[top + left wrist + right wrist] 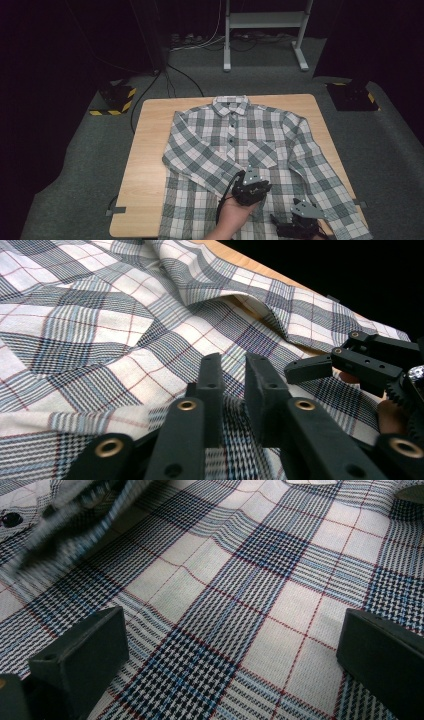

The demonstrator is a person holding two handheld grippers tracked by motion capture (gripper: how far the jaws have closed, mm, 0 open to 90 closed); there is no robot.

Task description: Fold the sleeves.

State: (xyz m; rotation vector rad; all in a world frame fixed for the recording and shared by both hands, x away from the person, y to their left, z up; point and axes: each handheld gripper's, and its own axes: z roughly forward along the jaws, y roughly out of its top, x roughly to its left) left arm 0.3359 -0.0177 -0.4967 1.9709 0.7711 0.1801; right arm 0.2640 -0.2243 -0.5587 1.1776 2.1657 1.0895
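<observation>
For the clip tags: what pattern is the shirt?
The shirt is white, grey-blue and red-lined plaid; clearest in the right gripper view.

Bright pool of light, black room around it.
The surface is evenly lit from above; beyond it everything falls dark, and cloth blurs in the right gripper view's top-left corner.

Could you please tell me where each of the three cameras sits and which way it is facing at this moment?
High view: above the person's side, looking forward and down on the table and plaid shirt; one hand and both grippers show.
Left gripper view: rides the left gripper, looking low across the shirt; the right gripper shows farther off.
Right gripper view: rides the right gripper, jaws wide, facing down on the cloth.
Shared: the shirt.
</observation>
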